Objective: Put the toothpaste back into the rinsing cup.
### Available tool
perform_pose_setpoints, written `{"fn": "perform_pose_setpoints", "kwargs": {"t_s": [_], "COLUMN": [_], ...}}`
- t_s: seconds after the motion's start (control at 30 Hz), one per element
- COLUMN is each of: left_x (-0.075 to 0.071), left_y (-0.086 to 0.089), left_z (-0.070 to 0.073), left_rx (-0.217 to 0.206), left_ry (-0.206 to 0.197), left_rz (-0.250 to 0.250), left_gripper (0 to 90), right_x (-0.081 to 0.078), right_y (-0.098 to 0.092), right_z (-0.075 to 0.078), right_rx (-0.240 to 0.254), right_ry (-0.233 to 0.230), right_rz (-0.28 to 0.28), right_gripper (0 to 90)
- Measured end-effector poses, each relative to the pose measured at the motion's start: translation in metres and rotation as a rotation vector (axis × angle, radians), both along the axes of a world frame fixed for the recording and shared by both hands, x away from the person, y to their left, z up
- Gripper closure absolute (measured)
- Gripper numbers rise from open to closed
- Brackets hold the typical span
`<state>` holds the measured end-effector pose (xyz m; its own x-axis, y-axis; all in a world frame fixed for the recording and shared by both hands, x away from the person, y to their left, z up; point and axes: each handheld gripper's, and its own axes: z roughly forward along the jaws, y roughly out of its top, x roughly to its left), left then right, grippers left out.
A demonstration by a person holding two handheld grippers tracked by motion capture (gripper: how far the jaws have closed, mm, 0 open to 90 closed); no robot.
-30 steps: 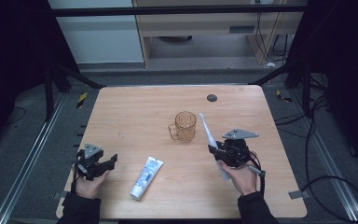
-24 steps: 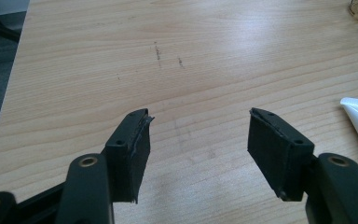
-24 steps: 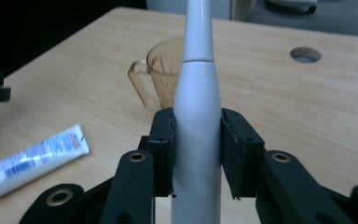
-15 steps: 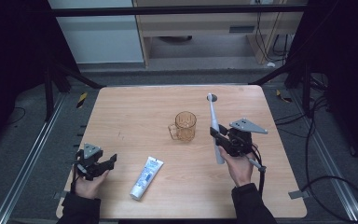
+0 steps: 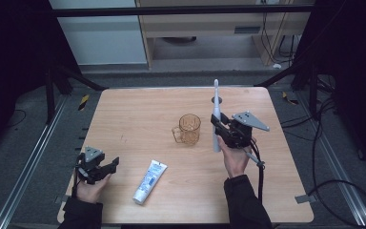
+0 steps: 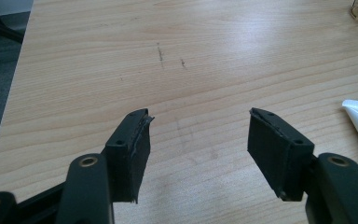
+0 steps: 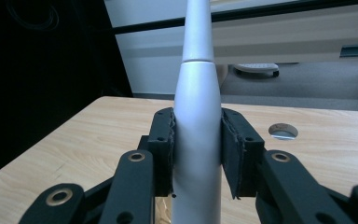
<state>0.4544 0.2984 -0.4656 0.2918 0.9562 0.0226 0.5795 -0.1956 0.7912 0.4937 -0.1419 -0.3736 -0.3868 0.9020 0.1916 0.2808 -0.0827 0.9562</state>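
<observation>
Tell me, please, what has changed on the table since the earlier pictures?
The right gripper, shut on the electric toothbrush, lifted it and tipped it upright beside the amber cup. The left gripper, the cup and the toothpaste tube stayed in place.

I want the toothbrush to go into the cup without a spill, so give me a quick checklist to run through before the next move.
1. Grip: the right gripper has its jaws pressed on both sides of the white electric toothbrush: ok.
2. Toothbrush posture: roughly upright, brush end up, lifted off the wooden table: ok.
3. Target: the amber see-through cup with a handle stands upright just left of the toothbrush: ok.
4. Cup contents: whether anything is inside: cannot tell.
5. Path: the white toothpaste tube lies nearer the person, apart from the cup: ok.
6. Cup steadied: the left gripper sits open and empty at the table's near left corner, far from the cup: not ok.
</observation>
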Motion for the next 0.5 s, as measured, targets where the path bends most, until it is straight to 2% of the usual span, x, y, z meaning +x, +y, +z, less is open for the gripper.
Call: {"fn": "perform_pose_setpoints", "kwargs": {"t_s": [0.5], "left_x": [0.001], "left_y": [0.001], "left_z": [0.000], "left_rx": [-0.002], "left_ry": [-0.001], "left_rz": [0.002], "left_gripper": [38.7], "right_x": [0.020], "right_y": [0.007], "right_z": [-0.001], "right_rx": [0.059], "right_ry": [-0.076], "right_rz": [-0.064], "right_gripper": [67.0]}}
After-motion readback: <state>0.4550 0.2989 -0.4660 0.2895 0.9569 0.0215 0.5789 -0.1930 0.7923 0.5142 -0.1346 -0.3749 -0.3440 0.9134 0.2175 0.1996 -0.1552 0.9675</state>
